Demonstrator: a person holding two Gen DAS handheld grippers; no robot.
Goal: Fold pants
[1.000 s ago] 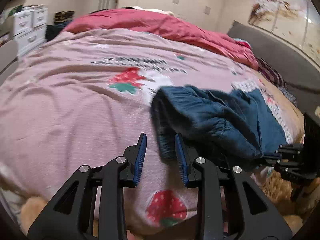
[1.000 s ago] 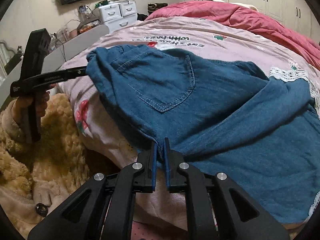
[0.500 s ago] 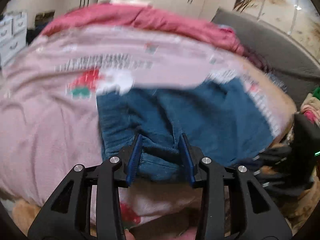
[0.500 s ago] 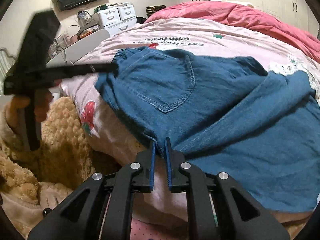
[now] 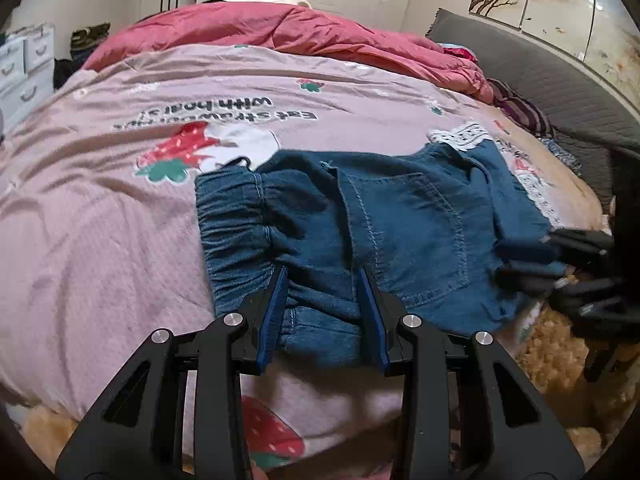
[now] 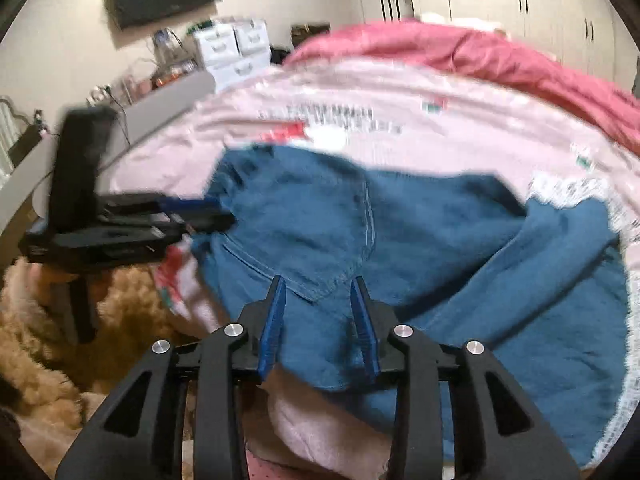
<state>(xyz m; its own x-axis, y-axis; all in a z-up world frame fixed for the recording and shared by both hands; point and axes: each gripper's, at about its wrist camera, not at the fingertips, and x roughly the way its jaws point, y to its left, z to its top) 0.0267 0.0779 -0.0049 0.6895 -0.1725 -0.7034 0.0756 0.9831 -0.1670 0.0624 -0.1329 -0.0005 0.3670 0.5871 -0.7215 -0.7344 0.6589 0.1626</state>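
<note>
Soft warm indoor light, even and fairly dim, faint shadows under the black tool arms, left wrist view mostly sharp, right wrist view smeared with motion blur, bed (image 6: 400, 92) and pants (image 6: 460, 248) fuzzy, fisheye bending, dark vignette at corners

Two close downward views, shared pants (image 5: 400, 216)

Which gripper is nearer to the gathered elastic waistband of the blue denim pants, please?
Left. The left gripper straddles the elastic waistband at the bed's near edge; the right gripper, its jaws opening, sits over the pants beyond the back pocket, farther away.
</note>
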